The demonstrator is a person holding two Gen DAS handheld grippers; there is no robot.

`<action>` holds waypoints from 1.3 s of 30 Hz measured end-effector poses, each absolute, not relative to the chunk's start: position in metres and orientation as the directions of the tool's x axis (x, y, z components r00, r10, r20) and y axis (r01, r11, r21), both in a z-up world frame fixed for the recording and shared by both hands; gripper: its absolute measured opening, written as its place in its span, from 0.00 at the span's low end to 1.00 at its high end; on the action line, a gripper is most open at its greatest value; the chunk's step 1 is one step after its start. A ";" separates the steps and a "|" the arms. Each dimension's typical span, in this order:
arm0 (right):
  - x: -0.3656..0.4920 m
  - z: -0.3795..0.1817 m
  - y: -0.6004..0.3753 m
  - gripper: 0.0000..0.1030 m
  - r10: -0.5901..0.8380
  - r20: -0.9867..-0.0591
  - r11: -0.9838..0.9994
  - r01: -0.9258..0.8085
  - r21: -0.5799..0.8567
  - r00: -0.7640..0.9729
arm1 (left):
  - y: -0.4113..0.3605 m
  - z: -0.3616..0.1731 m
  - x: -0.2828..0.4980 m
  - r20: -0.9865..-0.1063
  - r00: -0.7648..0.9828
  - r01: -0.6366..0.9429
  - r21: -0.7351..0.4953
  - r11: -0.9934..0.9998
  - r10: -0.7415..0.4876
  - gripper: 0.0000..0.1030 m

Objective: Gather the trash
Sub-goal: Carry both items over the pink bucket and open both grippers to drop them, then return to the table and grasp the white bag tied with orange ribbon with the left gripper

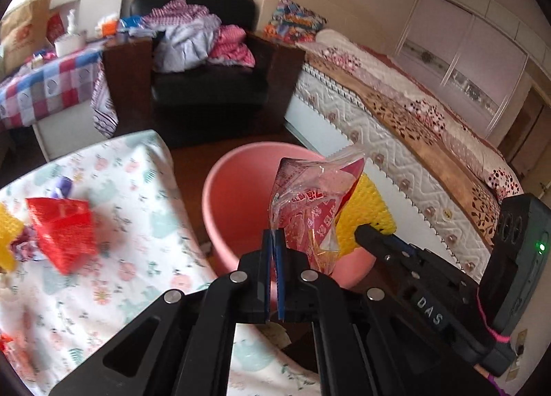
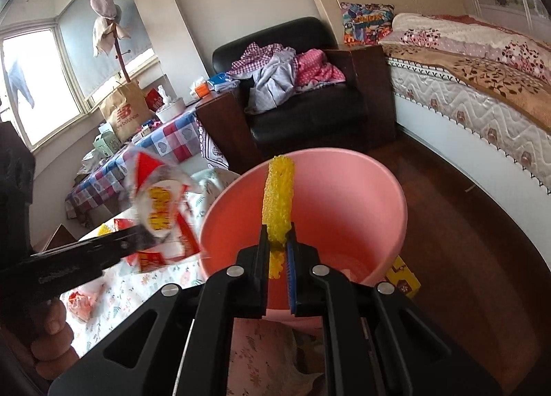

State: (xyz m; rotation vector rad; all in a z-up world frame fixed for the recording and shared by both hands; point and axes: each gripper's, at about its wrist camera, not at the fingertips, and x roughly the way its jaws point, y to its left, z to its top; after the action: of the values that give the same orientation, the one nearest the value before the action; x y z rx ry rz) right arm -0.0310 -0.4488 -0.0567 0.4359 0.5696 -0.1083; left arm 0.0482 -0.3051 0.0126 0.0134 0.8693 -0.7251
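A pink bucket stands on the dark wooden floor, just beside the edge of a desk covered with a floral cloth. Its inside shows smooth pink wall; what lies at the bottom cannot be made out. The left gripper is clamped tight on a crinkled clear-and-red plastic wrapper, which stands up over the bucket's rim. The right gripper is closed on a strip of yellow foam netting, held over the bucket's mouth. On the desk lie a red net piece, more yellow netting and other scraps. Behind stand a black armchair heaped with clothes, a second desk under a checked cloth, and a bed with a patterned cover.
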 end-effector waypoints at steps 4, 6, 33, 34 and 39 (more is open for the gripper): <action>-0.032 -0.062 -0.450 0.09 0.018 -0.554 0.901 0.227 0.369 0.832 | -0.321 -0.003 0.055 -0.731 0.387 0.585 -0.277 0.762 -0.562 0.02; -0.034 -0.063 -0.450 0.09 0.014 -0.556 0.901 0.230 0.367 0.831 | -0.325 -0.007 0.056 -0.738 0.376 0.585 -0.280 0.761 -0.561 0.02; -0.031 -0.064 -0.444 0.35 0.003 -0.589 0.901 0.254 0.352 0.808 | -0.294 0.005 0.038 -0.686 0.454 0.593 -0.244 0.768 -0.568 0.37; -0.031 -0.063 -0.442 0.35 0.007 -0.588 0.904 0.247 0.350 0.809 | -0.292 0.006 0.037 -0.684 0.458 0.591 -0.243 0.769 -0.568 0.38; -0.029 -0.058 -0.426 0.35 0.030 -0.588 0.918 0.210 0.337 0.809 | -0.272 0.007 0.032 -0.676 0.481 0.568 -0.243 0.786 -0.557 0.38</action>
State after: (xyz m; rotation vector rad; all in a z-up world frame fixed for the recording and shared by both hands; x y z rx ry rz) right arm -0.0293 -0.4264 -0.0582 0.4029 0.6256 -0.0992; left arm 0.0323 -0.2722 0.0072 0.0148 0.8190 -0.6863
